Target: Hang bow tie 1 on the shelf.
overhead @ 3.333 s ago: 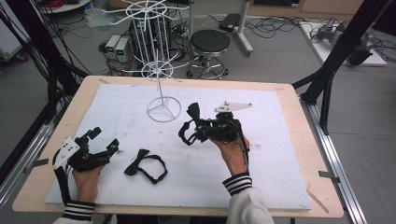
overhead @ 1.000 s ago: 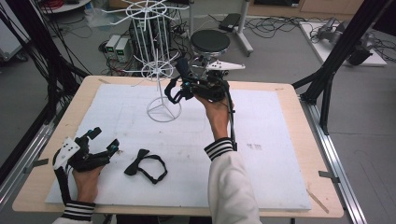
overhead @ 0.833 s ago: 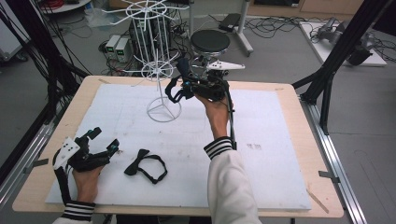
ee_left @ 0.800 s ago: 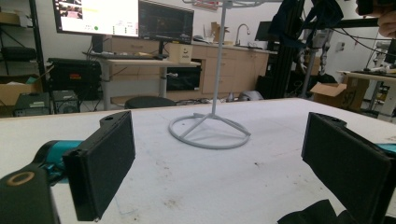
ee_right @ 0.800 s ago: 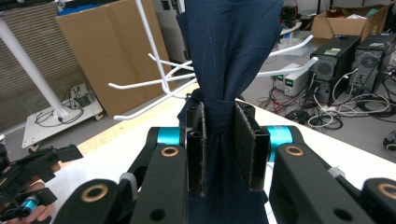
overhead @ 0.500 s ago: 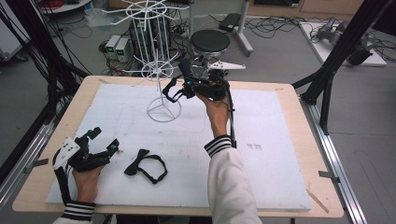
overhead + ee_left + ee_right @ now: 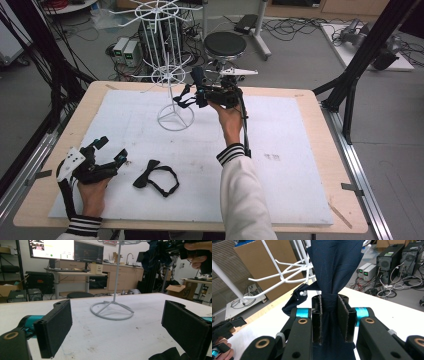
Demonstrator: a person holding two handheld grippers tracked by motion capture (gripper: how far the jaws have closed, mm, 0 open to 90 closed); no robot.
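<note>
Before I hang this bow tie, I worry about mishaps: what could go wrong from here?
The right gripper pinches only the bow tie's middle, so its loose strap might catch a wrong prong. Pushing could tip the light wire rack. The left gripper rests open, too far to steady it.

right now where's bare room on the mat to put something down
The right half of the white mat, between the right forearm and the table's right edge, is bare. Crowded: around the wire rack and right gripper, and near the bow tie by the left gripper.
</note>
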